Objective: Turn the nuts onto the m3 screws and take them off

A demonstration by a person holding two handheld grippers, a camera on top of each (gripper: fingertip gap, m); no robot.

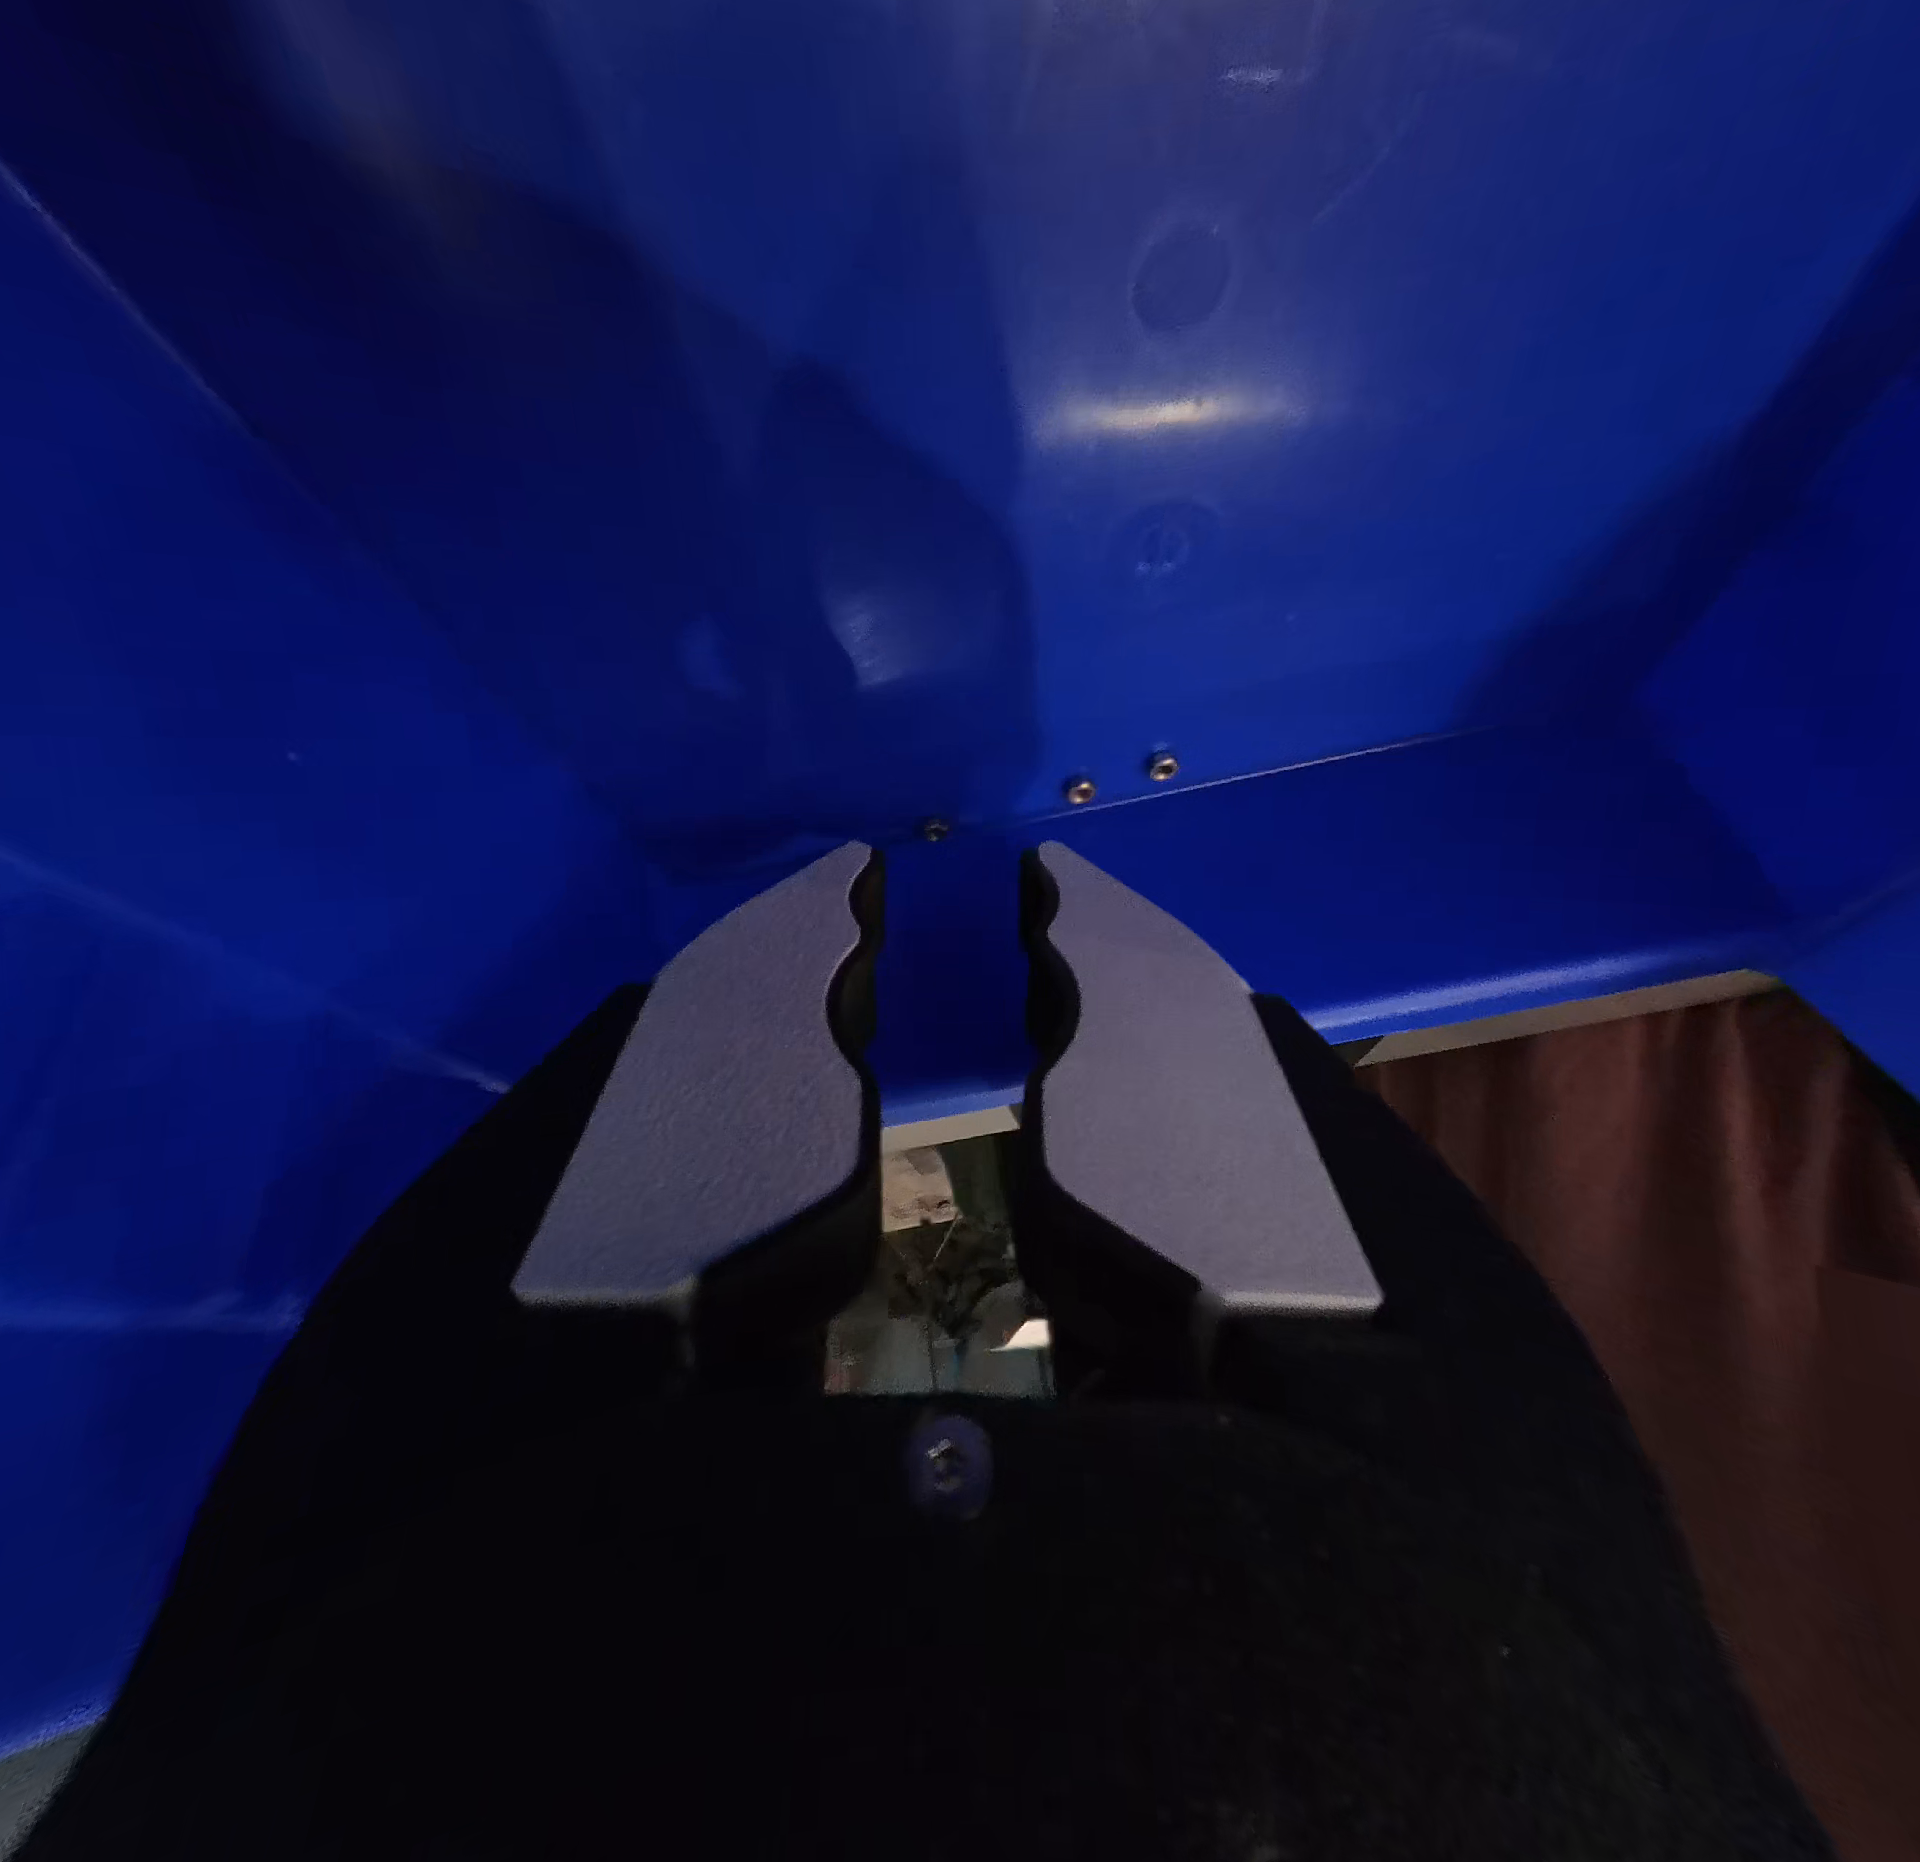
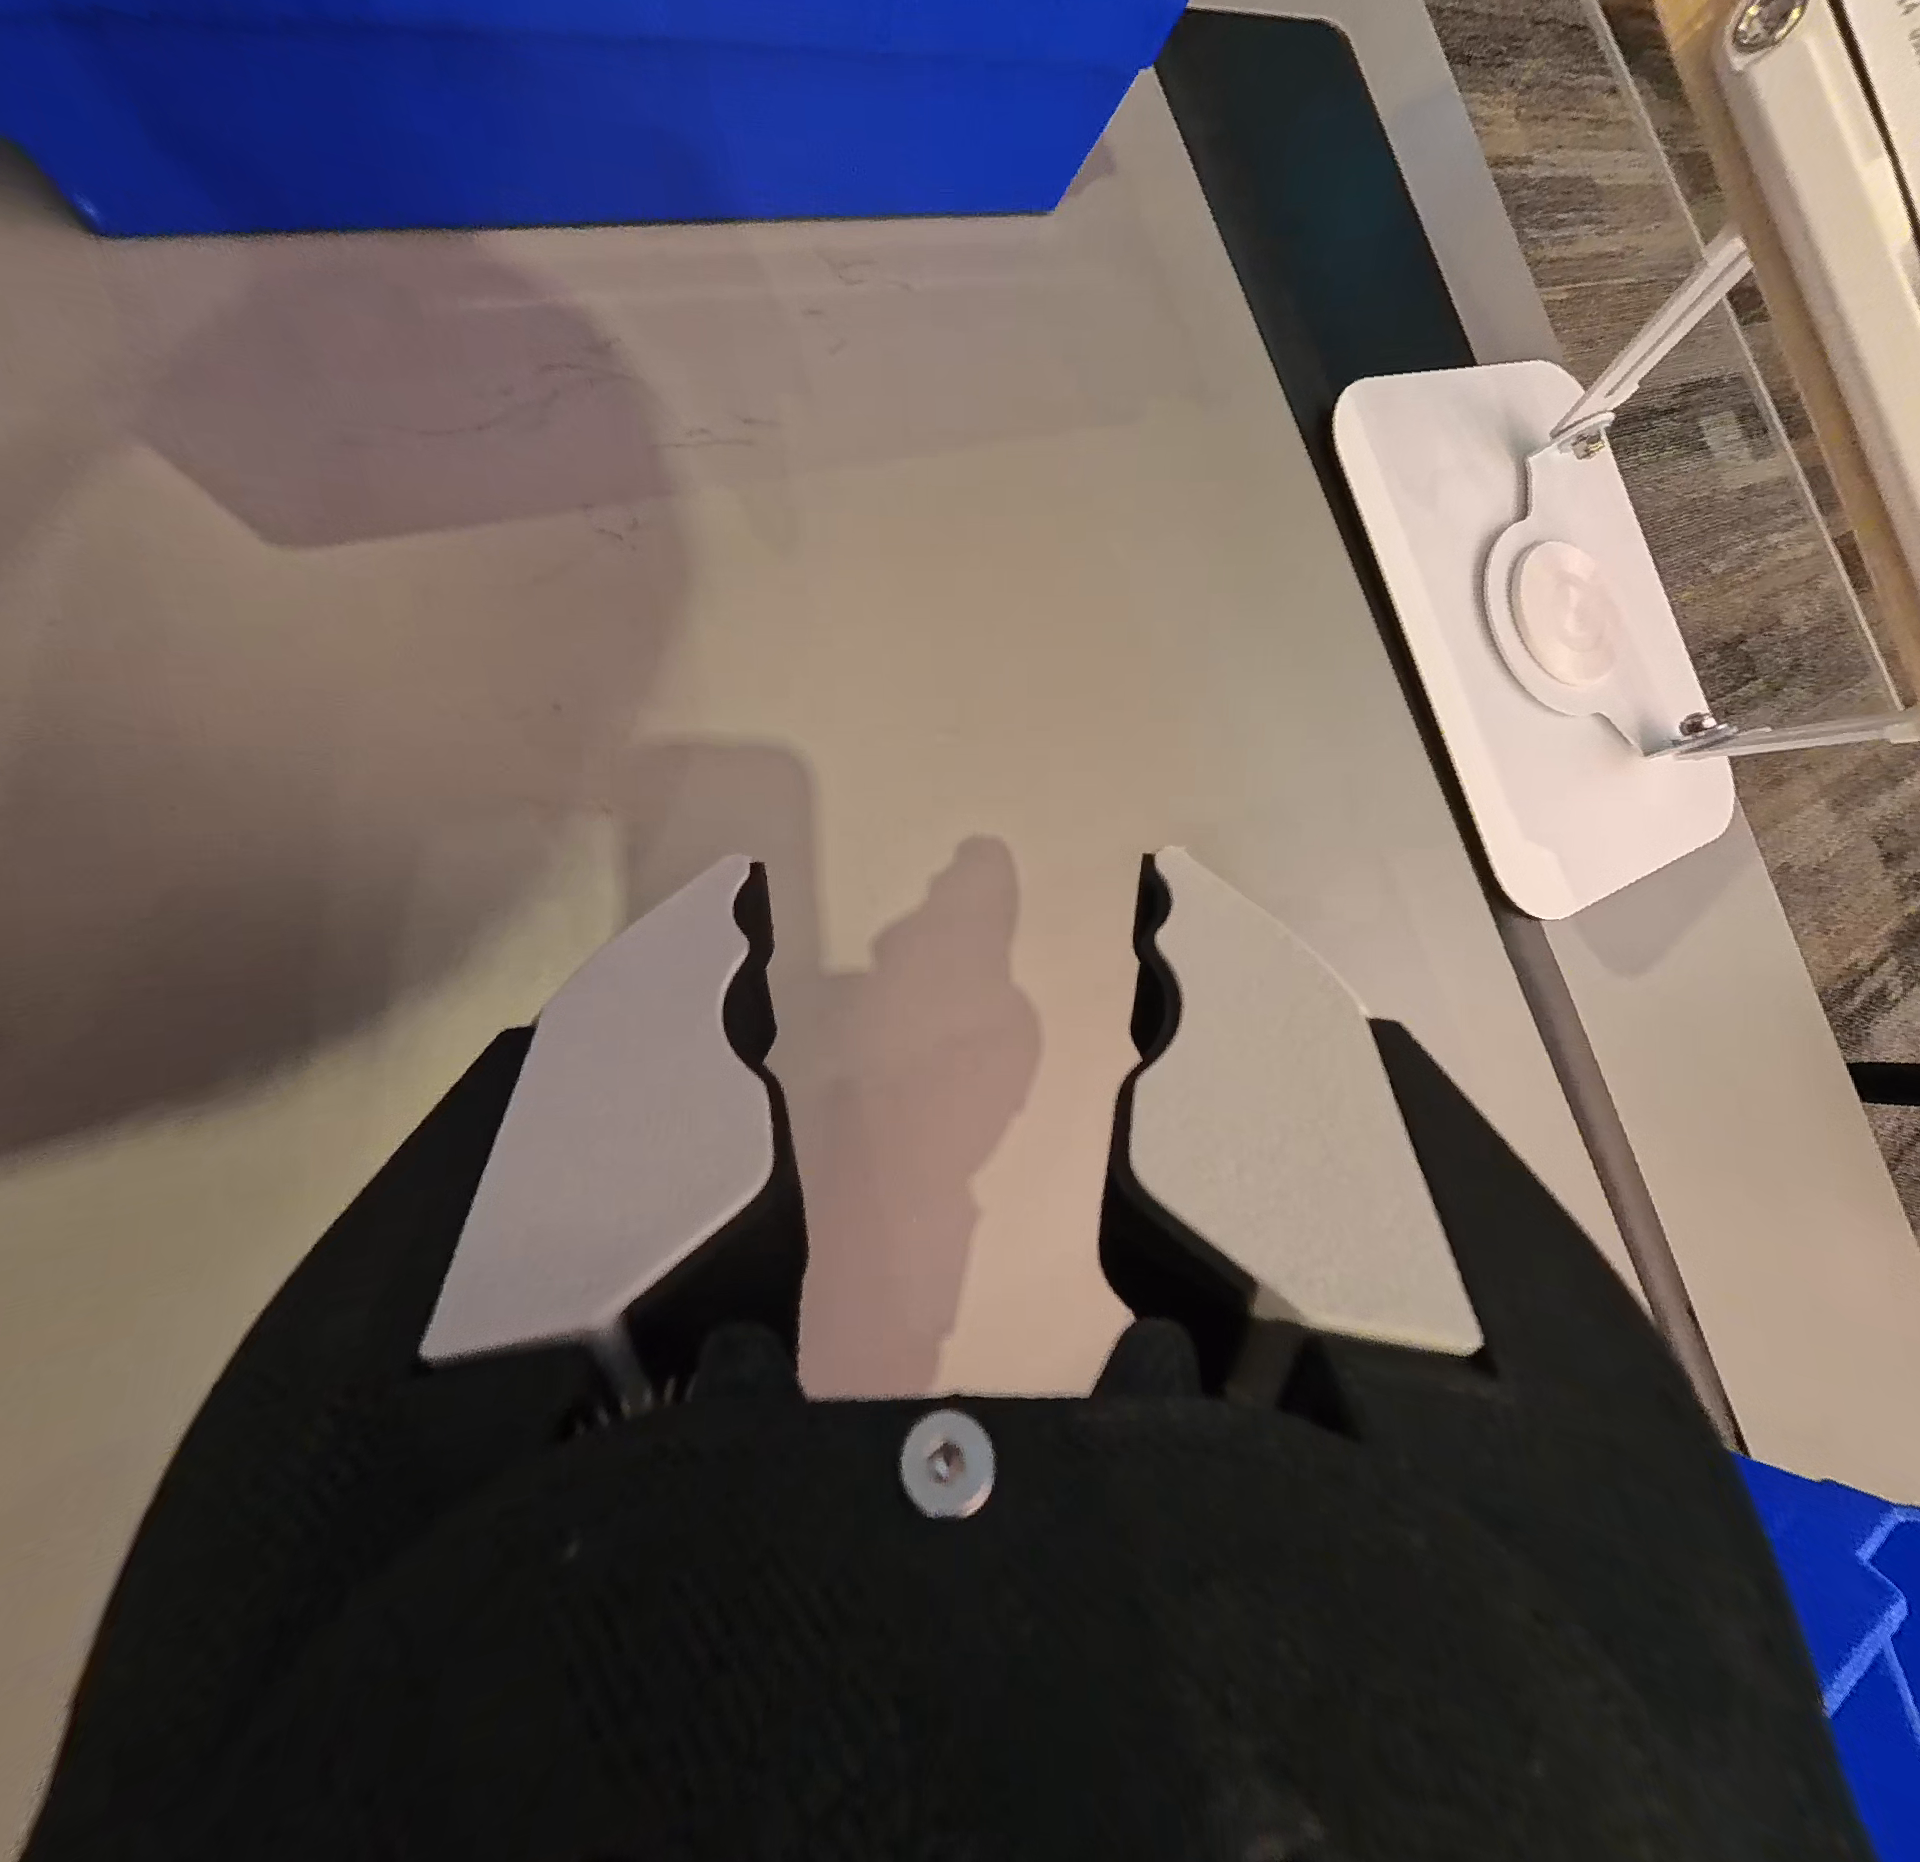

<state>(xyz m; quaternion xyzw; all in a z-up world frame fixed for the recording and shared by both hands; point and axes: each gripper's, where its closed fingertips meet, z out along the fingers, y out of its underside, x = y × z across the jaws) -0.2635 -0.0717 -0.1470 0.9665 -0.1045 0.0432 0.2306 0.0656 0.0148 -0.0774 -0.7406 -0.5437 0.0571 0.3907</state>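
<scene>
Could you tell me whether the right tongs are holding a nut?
No, the right tongs stand open over the bare grey tabletop, with nothing between their fingers.

The left black claw with grey finger plates (image 1: 951,862) stands slightly parted, seemingly empty; the right black-and-grey claw (image 2: 951,877) gapes wide, holding nothing.

Blue plastic bin (image 1: 1143,306), grey tabletop (image 2: 935,565), white clamp plate (image 2: 1455,586) at table edge, patterned carpet (image 2: 1558,98)
</scene>
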